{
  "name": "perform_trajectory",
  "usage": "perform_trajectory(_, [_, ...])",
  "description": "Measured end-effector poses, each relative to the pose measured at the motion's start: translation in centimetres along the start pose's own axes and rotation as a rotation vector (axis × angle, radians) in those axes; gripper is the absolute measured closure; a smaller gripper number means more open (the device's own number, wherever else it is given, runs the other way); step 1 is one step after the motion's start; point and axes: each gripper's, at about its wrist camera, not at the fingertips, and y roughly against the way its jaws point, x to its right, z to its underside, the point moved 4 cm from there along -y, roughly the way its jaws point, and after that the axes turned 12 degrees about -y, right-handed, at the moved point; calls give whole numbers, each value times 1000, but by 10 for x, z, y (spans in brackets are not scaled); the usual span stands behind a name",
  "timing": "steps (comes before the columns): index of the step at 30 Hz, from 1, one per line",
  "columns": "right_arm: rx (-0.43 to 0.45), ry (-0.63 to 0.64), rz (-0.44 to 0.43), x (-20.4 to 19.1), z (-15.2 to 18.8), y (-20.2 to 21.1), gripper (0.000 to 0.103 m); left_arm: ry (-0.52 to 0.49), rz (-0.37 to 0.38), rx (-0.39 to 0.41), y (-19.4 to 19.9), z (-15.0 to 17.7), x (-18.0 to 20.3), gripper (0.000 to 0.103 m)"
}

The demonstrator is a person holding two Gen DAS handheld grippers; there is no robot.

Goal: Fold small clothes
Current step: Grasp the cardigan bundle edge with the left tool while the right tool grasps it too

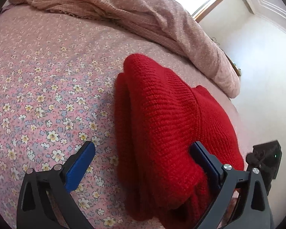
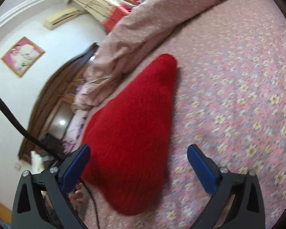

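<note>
Sweater (image 1: 162, 114): red knit, folded in a thick bundle on the bed (image 1: 38, 76), near its edge (quilt (image 1: 143, 13) bunched behind).
Left gripper (image 1: 143, 152): jaws spread wide, released.
Right gripper (image 2: 139, 152): jaws likewise released.

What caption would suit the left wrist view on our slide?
Open left gripper straddling a folded red knit garment on a floral bedsheet.

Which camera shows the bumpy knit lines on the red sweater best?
The left wrist view: the red sweater is sharp there, with ribbing and stacked folds clear. The right wrist view shows it blurred, as a smooth red wedge.
</note>
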Motion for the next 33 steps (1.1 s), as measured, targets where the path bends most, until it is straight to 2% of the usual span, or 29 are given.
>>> perform_trajectory(2, [-1, 10, -24, -1, 4, -1, 0, 4, -1, 5, -1, 0, -1, 5])
perform_trajectory(6, [-69, 13, 41, -5, 0, -16, 0, -7, 8, 7, -6, -3, -1, 5])
perform_trajectory(8, [-103, -18, 8, -6, -7, -25, 0, -19, 13, 18, -15, -16, 2, 5])
perform_trajectory(10, [-147, -12, -32, -10, -13, -37, 0, -28, 68, 30, -29, -28, 4, 5])
perform_trajectory(13, [-166, 9, -18, -11, -12, -47, 0, -13, 87, 39, -36, -30, 5, 6])
perform_trajectory(16, [-116, -3, -51, -10, -8, -39, 0, -28, 101, 27, -31, -23, 9, 12])
perform_trajectory(22, [51, -91, -251, 1, -6, -13, 0, -16, 136, 24, -21, -12, 7, 21])
perform_trajectory(23, [53, -100, -266, 3, -7, -11, 0, -16, 137, 20, -20, -12, 7, 21])
perform_trajectory(24, [38, -98, -261, 2, -7, -12, 0, -16, 138, 18, -19, -11, 6, 21])
perform_trajectory(26, [-21, -65, -195, -3, -7, -19, 0, -16, 137, 13, -20, -12, 7, 21])
perform_trajectory(29, [-117, 28, -50, -14, -1, -38, 0, -18, 140, 14, -23, -15, 11, 22])
perform_trajectory(31, [-149, 82, 23, -19, 3, -50, 0, -19, 142, 12, -25, -17, 11, 22])
perform_trajectory(33, [-145, 56, 19, -17, -1, -50, 0, -17, 142, 6, -28, -20, 12, 21])
